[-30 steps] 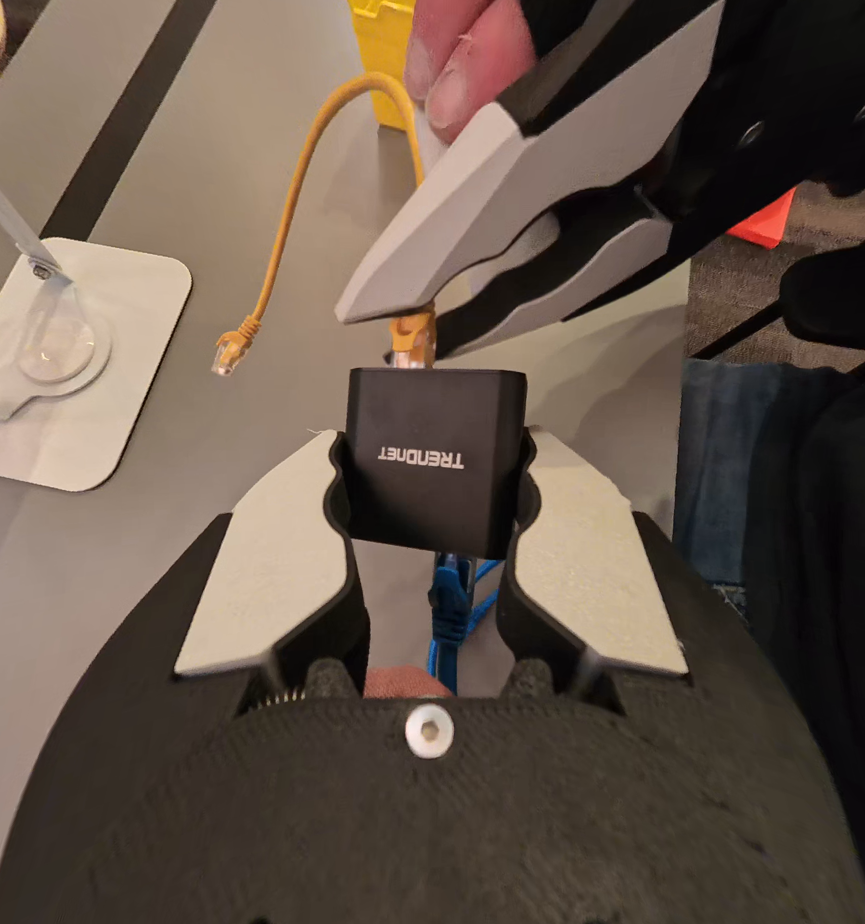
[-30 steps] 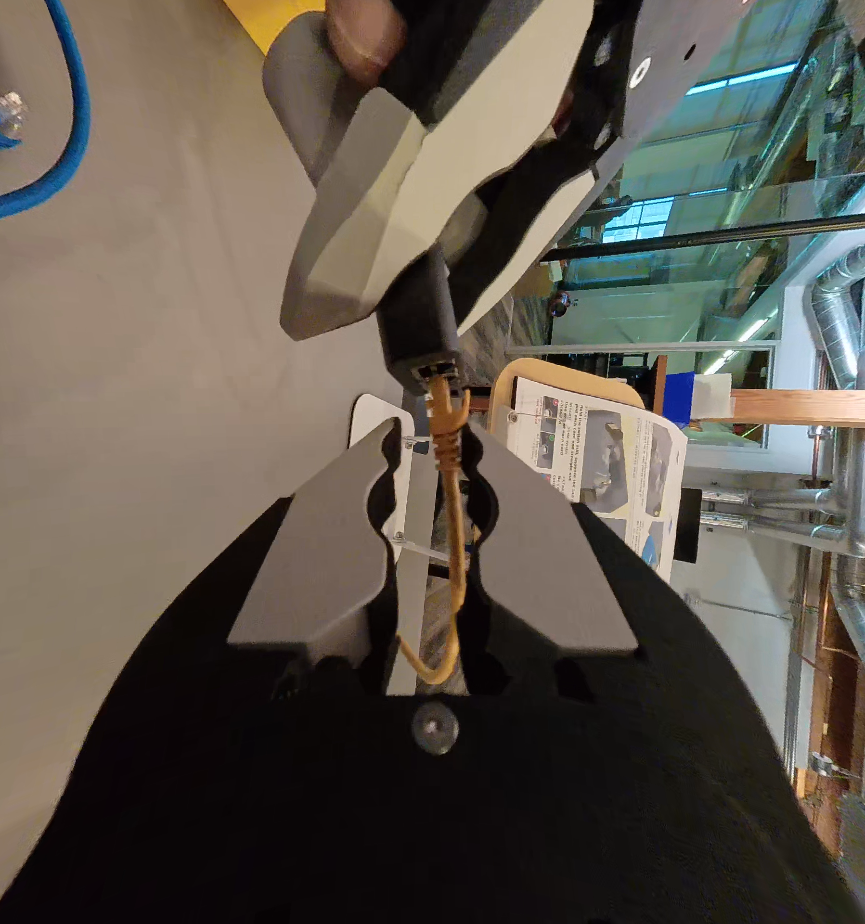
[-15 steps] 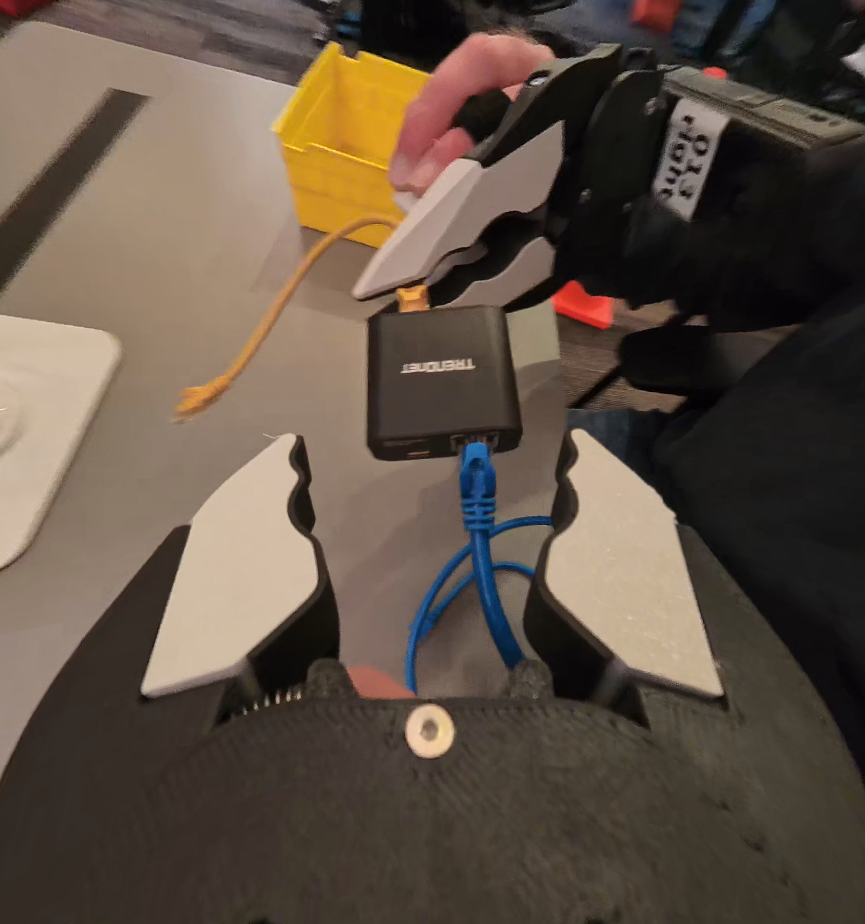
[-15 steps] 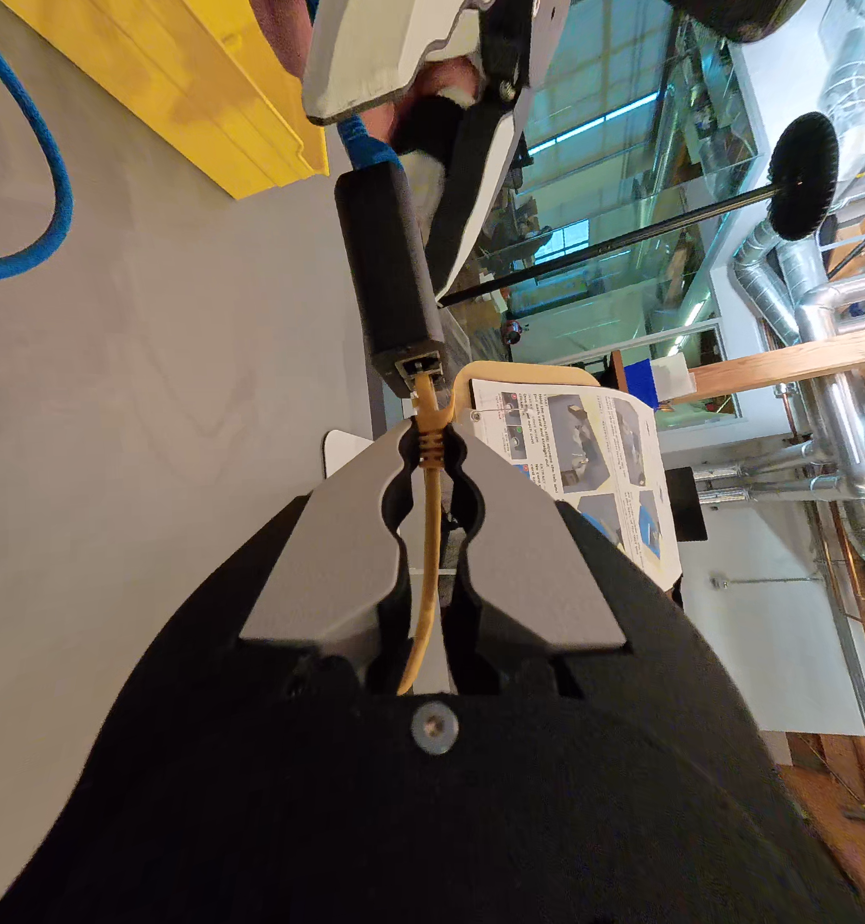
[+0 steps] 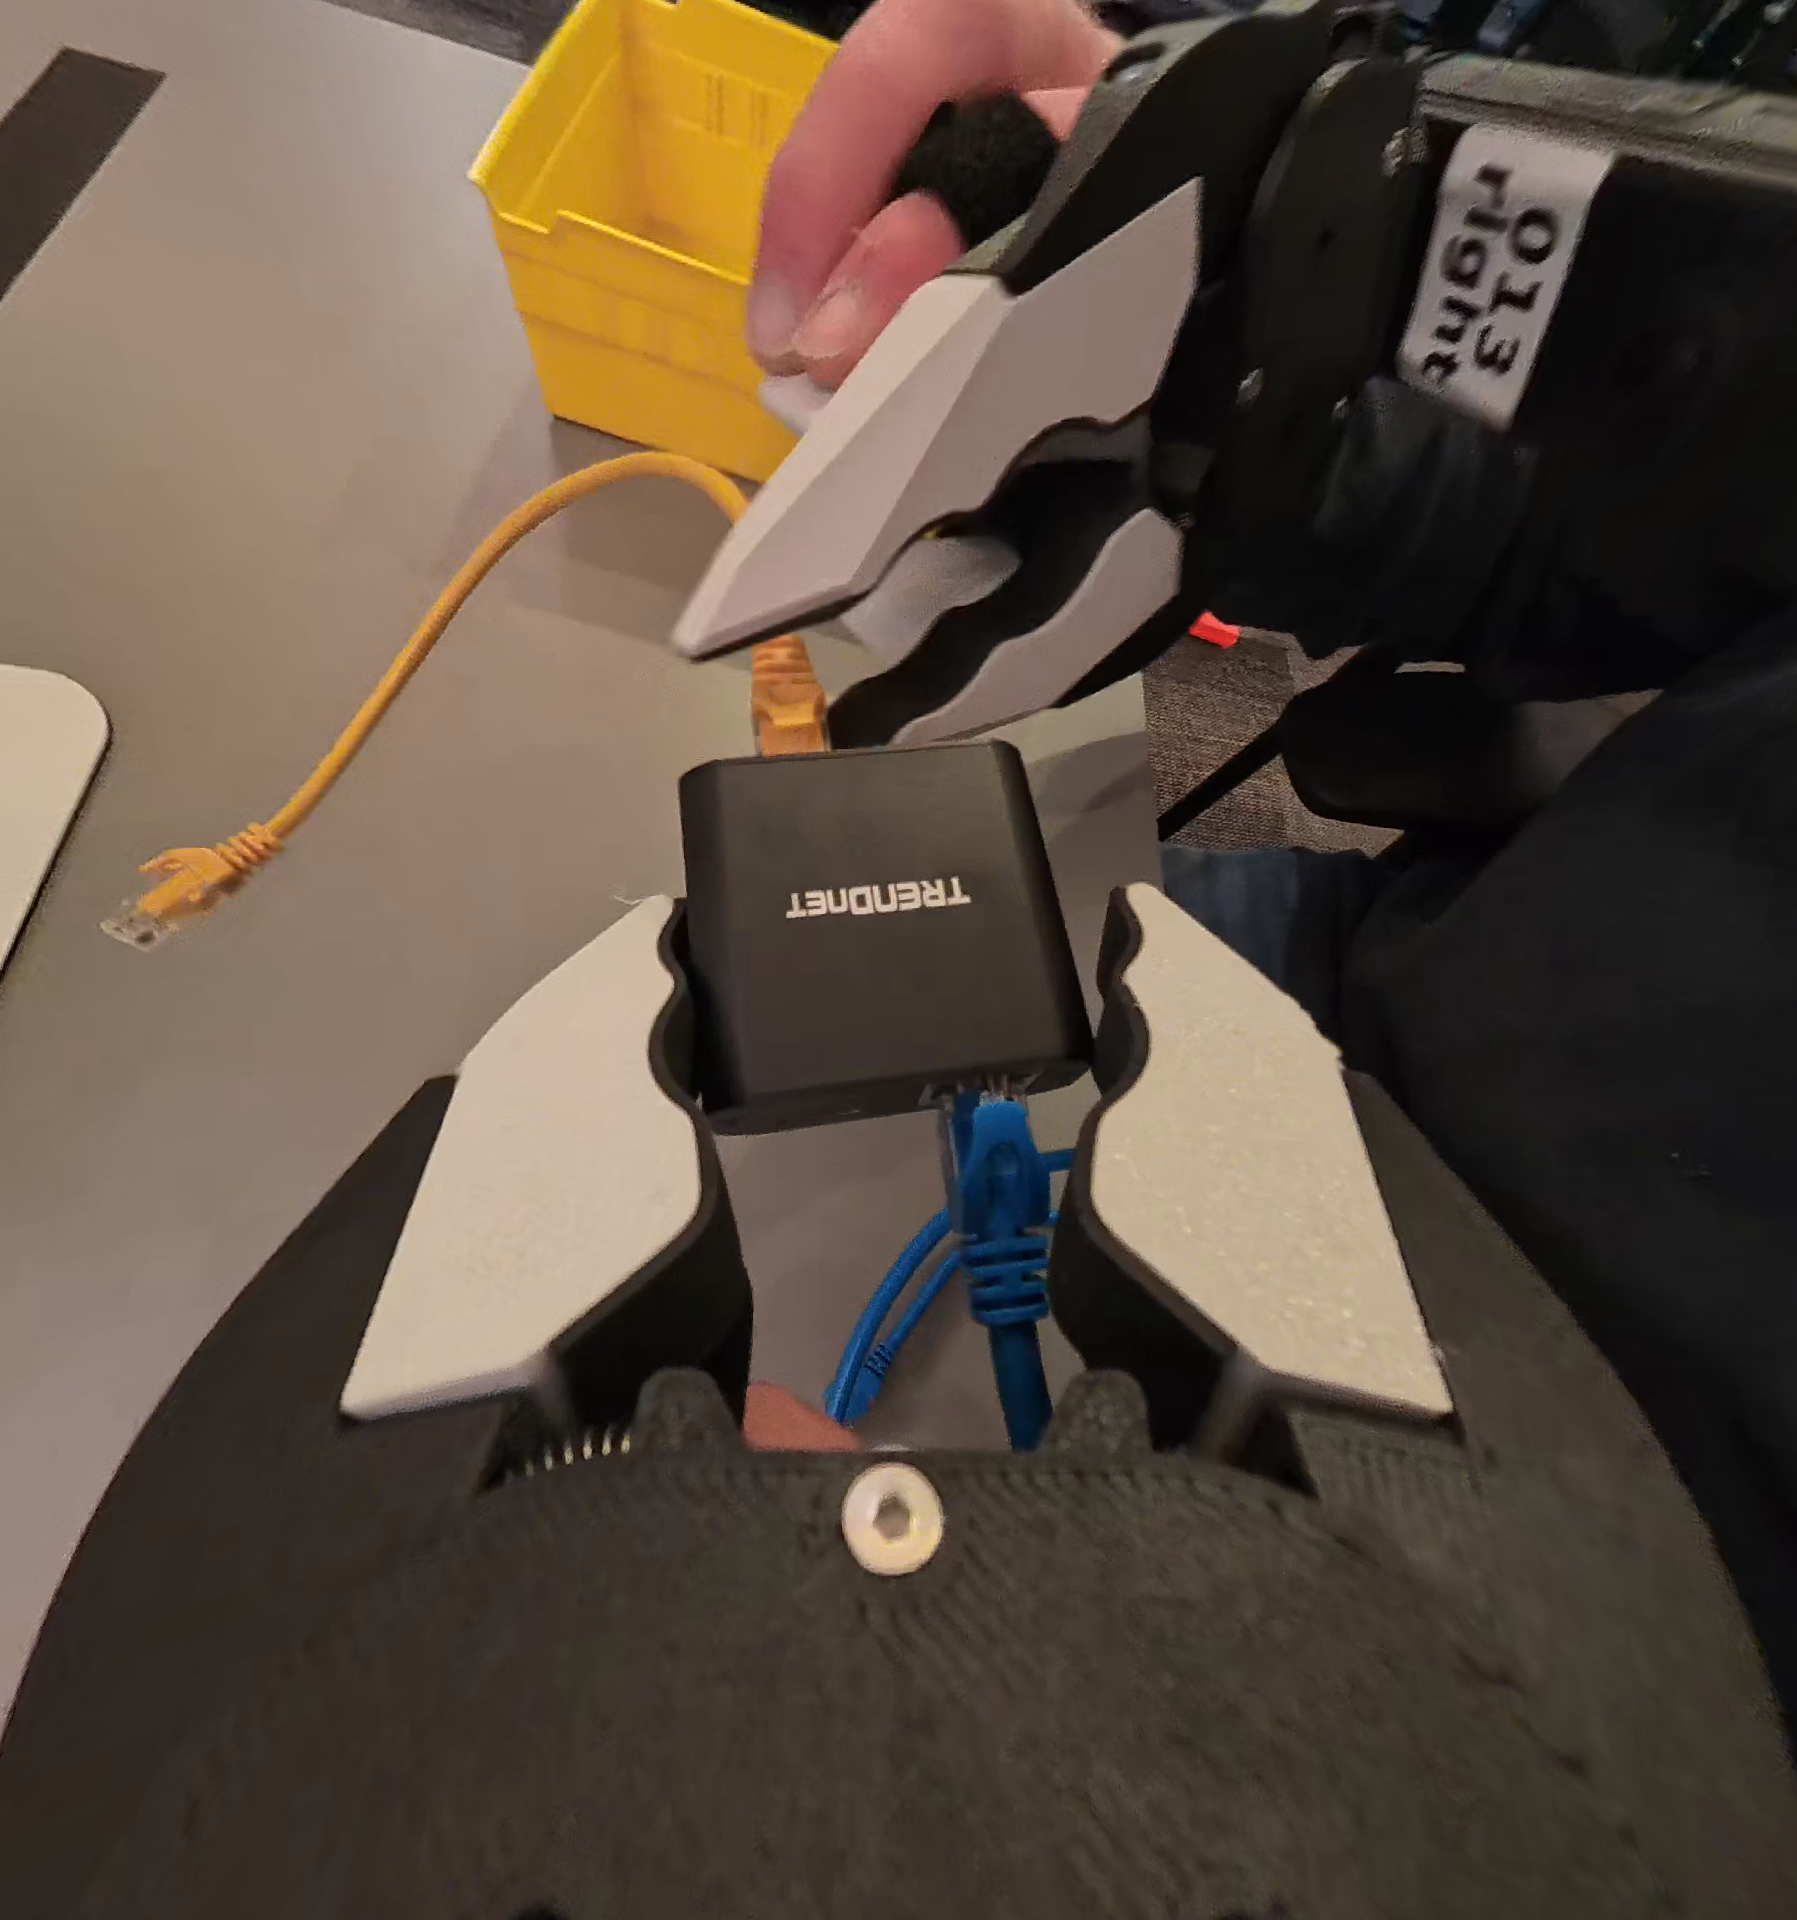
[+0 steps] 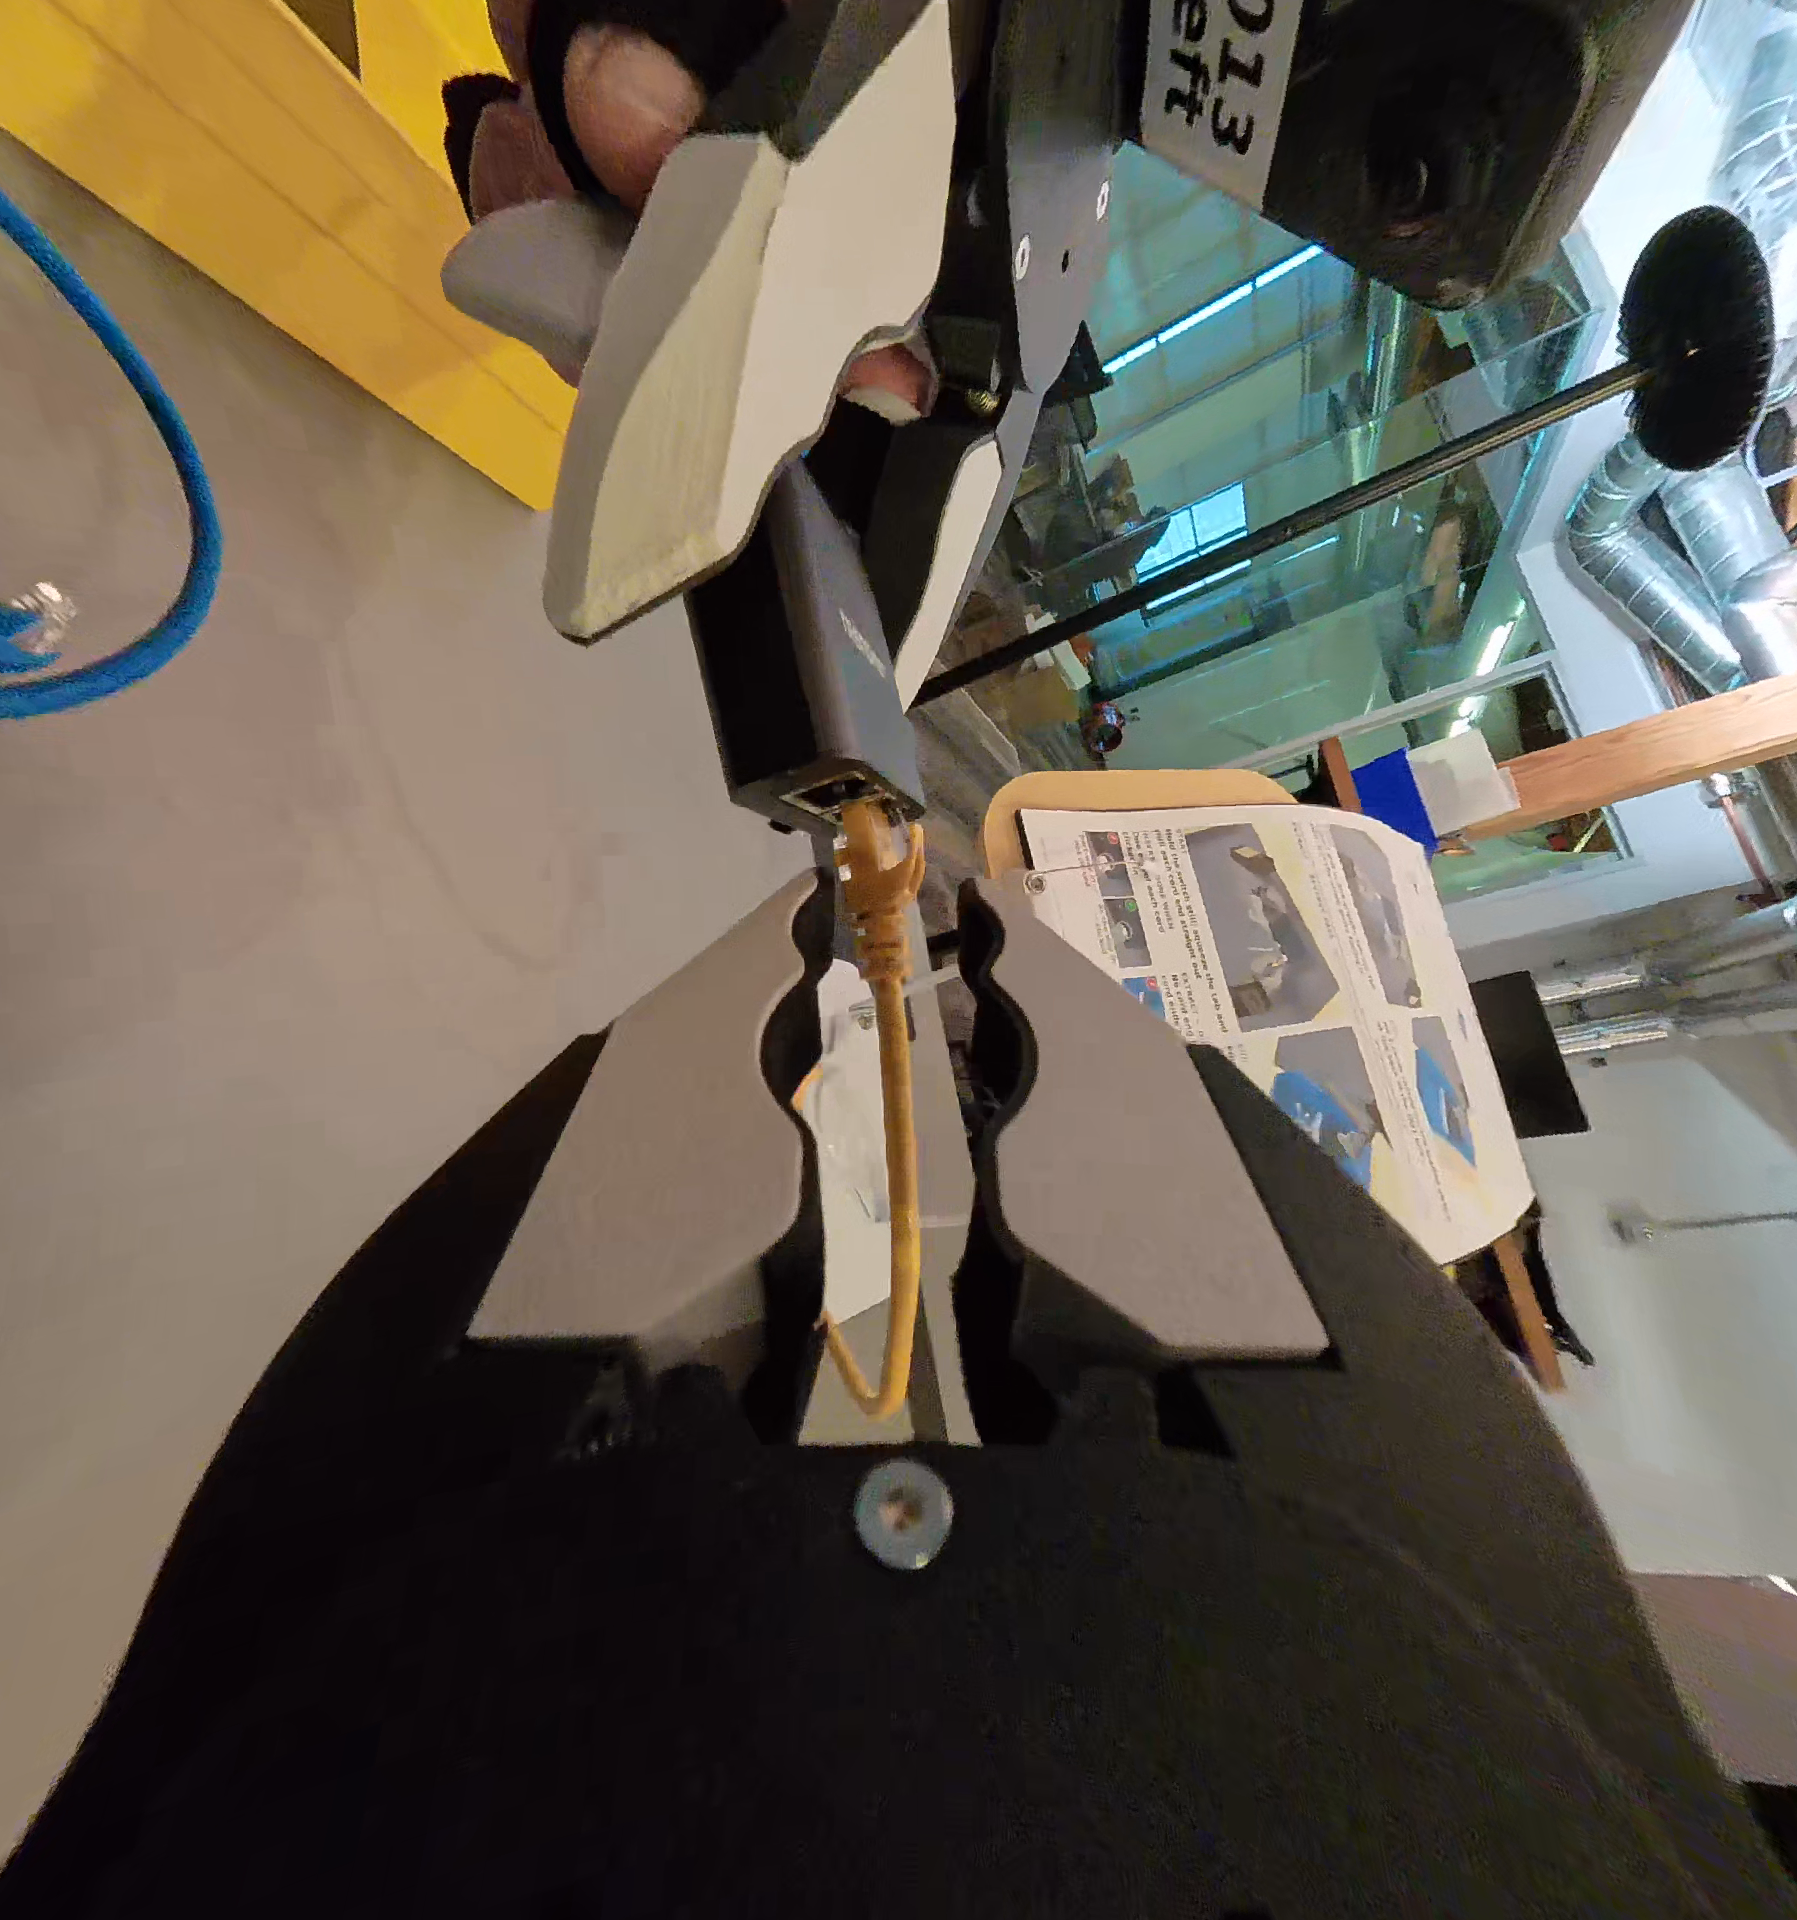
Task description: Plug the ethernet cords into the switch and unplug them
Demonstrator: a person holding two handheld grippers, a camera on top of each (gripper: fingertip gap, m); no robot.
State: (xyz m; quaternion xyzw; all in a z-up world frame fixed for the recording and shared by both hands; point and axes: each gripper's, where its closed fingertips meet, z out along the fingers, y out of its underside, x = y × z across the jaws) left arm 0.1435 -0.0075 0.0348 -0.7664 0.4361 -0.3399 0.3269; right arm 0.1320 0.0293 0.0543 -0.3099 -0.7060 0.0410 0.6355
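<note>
The left gripper (image 5: 889, 1023) has its two fingers partly closed around the black switch (image 5: 873, 925); the left finger (image 5: 551, 1153) bears on one side wall of the switch, while a thin gap shows beside the right finger (image 5: 1226, 1153), so contact on that side cannot be confirmed. The switch sits just above the grey table (image 5: 250, 540) with its lettered face up. A blue ethernet cord (image 5: 998, 1226) is plugged into the port on the near end of the switch and runs back between the fingers toward the gripper body. The right gripper (image 6: 894, 914) is slightly open: its fingers flank the boot of the orange ethernet cord (image 6: 878, 883) with a visible gap on both sides, and no clamping is evident. The orange connector is seated in the port on the far end of the switch (image 6: 811, 675). In the left wrist view, the right gripper (image 5: 832, 665) sits directly above that connector, and the orange cord (image 5: 437, 634) arcs away across the table to a free connector lying on the surface. A yellow bin (image 5: 645, 260) stands behind the cord, and a white plate (image 5: 0, 810) lies at the left edge. In the right wrist view, a loop of the blue cord (image 6: 146, 468) with its free connector rests on the table (image 6: 302, 987).
</note>
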